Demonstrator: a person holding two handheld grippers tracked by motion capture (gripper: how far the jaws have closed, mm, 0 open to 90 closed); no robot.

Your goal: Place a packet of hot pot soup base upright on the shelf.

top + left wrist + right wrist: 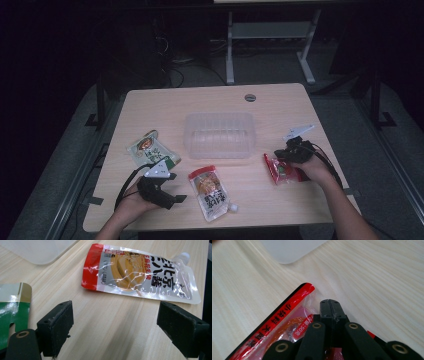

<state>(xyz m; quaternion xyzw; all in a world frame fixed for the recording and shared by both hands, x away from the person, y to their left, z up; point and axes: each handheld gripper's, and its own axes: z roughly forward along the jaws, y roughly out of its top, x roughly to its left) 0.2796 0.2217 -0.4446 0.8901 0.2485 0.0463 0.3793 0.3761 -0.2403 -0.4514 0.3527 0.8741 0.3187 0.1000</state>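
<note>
A red snack packet (279, 171) lies at the table's right. My right gripper (285, 159) sits over its top edge, and in the right gripper view the jaws (330, 307) are pressed together on the packet's (284, 322) crinkled clear film. At the front left, my left gripper (176, 187) stands open near the table edge. In the left gripper view nothing but bare table lies between its pads (122, 327). A red and white sauce pouch (140, 275) with a spout lies just beyond them. A green packet (151, 150) lies to the left.
A clear plastic container (218, 116) stands in the middle of the wooden table (280, 107), behind the sauce pouch (210, 192). A round cable port (250, 97) sits near the far edge. Dark floor and desk legs lie beyond the table.
</note>
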